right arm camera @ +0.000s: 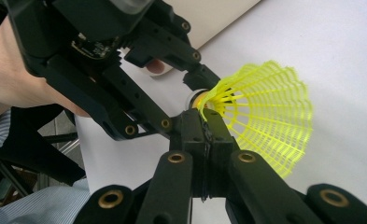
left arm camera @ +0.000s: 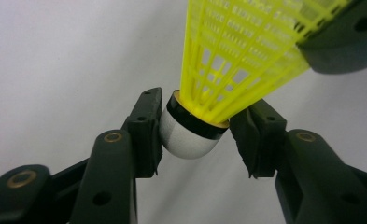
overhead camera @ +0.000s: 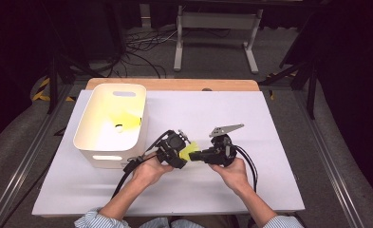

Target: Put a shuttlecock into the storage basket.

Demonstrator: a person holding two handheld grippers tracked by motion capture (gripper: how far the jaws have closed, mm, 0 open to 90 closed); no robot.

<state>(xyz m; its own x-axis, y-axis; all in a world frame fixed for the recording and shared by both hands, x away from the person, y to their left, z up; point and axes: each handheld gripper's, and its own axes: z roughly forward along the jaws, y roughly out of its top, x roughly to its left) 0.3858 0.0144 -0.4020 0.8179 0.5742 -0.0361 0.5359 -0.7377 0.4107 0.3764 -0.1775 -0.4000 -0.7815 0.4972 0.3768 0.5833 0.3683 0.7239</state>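
Passing a yellow shuttlecock (overhead camera: 189,152) between two tongs above the near middle of the counter (overhead camera: 269,142).

Right tongs (right arm camera: 204,126): pressed together, pinching the mesh skirt's edge near the base. Left tongs (left arm camera: 195,135): half spread around the white cork; one pad touches the cork, the other stands just off it. Risk: the rounded cork could squirt out if the left pads meet off-centre, or the thin skirt could buckle under the right pinch. White bin (overhead camera: 110,121), far left, holds another yellow piece.
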